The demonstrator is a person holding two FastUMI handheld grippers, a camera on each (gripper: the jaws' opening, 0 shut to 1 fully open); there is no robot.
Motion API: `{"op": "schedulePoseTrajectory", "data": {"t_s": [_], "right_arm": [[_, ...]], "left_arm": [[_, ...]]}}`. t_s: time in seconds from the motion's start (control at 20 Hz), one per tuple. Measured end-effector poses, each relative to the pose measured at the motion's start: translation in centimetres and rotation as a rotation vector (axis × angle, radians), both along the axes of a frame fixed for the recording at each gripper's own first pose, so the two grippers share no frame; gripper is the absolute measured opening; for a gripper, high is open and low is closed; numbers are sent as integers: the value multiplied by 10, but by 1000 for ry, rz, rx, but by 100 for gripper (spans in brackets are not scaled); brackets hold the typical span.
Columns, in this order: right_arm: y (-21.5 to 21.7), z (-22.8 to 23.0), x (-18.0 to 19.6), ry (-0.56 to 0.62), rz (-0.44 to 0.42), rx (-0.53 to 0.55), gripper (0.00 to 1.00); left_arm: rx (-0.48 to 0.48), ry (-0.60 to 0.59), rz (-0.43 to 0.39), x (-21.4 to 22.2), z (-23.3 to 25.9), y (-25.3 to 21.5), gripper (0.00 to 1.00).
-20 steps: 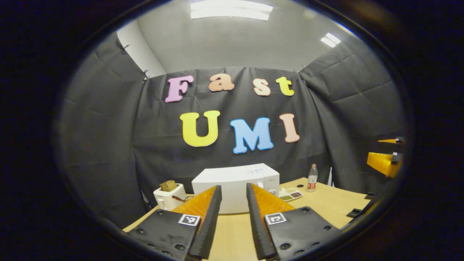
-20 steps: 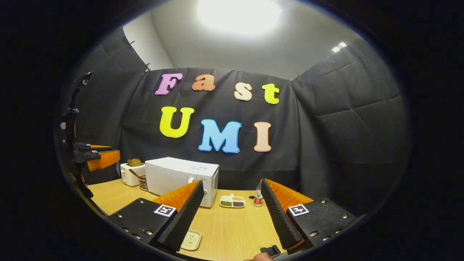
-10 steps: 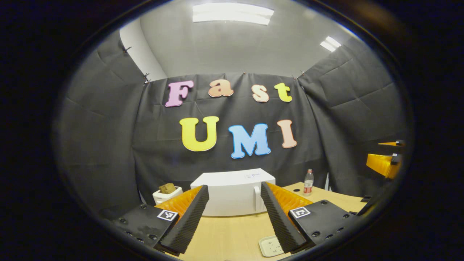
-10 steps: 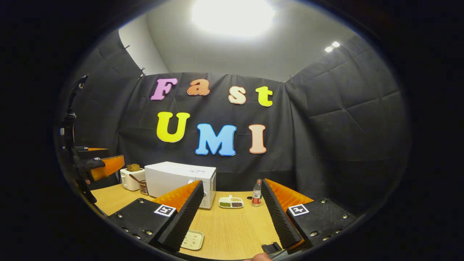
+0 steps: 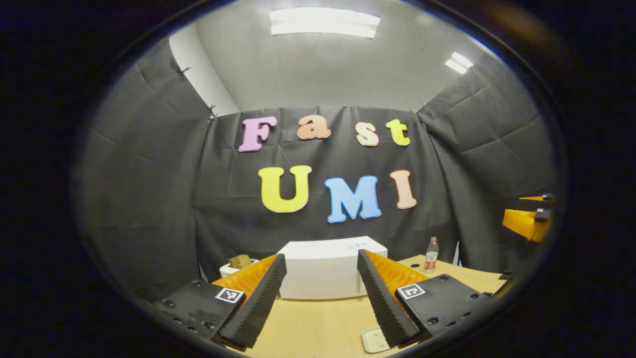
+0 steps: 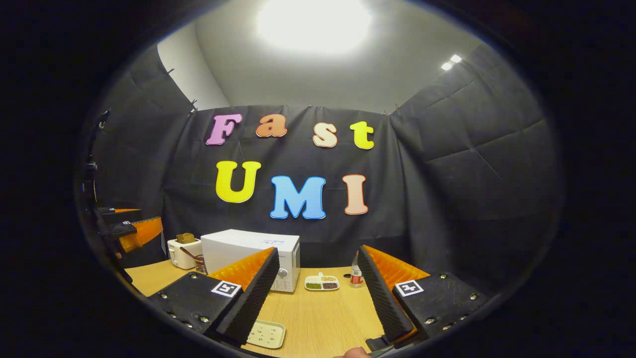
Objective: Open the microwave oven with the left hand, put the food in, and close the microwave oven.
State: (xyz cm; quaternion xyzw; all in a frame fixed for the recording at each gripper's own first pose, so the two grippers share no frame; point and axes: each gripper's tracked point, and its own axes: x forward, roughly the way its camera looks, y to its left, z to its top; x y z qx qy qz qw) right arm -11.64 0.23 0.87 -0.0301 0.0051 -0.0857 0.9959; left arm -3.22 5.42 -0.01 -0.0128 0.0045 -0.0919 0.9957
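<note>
the left gripper is seen with its fingers spread wide and nothing held between them. the microwave is framed in the gap between the two fingers, well beyond their tips, standing at the far edge of the table against the cloth wall. its long axis runs across the view, and a long face is turned toward the camera; a vertical handle is seen near its right end. a toaster stands just beside its left end and a bottle stands apart to its right. a small pale tray lies on the table near the right finger.

in the right gripper view, the right gripper is likewise held wide apart and empty. the microwave lies to the left of the gap, partly hidden by the left finger, its control panel with a round knob at the end nearest the gap. a divided dish of food lies on the table between the fingers, far beyond them, just right of the microwave, with the bottle just beside it.

compared with one second ago, the left gripper's fingers have been opened from a narrow to a wide gap, and the microwave sits lower in both views. the right gripper's opening is unchanged.
</note>
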Motion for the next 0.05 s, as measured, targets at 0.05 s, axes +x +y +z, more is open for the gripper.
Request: {"op": "schedulePoseTrajectory", "data": {"t_s": [0.05], "right_arm": [[3,1,2,-1,9,-5,97]], "left_arm": [[-3,5,9,0,-1,4,99]]}}
